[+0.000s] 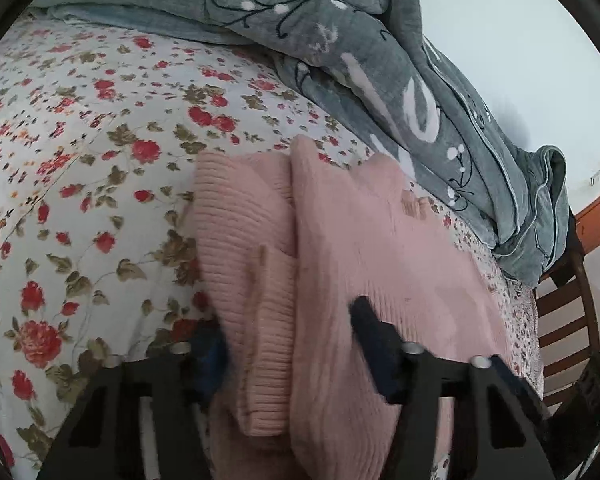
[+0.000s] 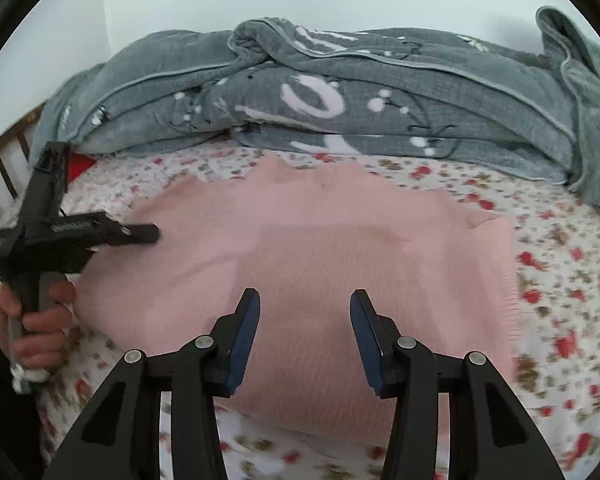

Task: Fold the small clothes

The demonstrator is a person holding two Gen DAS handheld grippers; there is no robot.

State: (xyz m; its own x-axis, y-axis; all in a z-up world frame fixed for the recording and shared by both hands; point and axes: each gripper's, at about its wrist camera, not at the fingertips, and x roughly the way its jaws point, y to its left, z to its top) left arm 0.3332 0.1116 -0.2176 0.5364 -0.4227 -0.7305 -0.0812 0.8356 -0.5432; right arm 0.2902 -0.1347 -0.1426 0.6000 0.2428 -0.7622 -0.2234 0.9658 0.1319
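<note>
Item 1, nearest: your right claw [image 2: 304, 336], black arms with blue pads. Its jaws stand apart with nothing between them, and it hovers over the near middle of the garment.

Item 2: your left claw [image 1: 288, 340], same make. In its own view a thick ribbed fold of pink cloth fills the gap between its jaws; whether the pads press on it you cannot tell, since the left pad is half hidden and blurred. From the right wrist view this claw reaches in at the garment's left edge, with your hand [image 2: 32, 320] on the grip below it.

Item 3: the pink ribbed knitted sweater [image 2: 320, 248], the task's thing. It lies spread on the bed, mostly flat, its left side gathered up into folds at the left claw.

Item 4: the white bed sheet printed with red flowers [image 2: 560, 280], under the garment.

Item 5, farthest: a crumpled grey blanket with white markings [image 2: 340, 92], heaped along the far side against a pale wall; a dark wooden slatted bed frame [image 1: 560, 320] shows at the edge.

Step in hand, by judgement: an early fold, the left side being brought over. Next you need a firm pinch on that left fold, then carry it across toward the middle while your right claw steadies or smooths the body.
</note>
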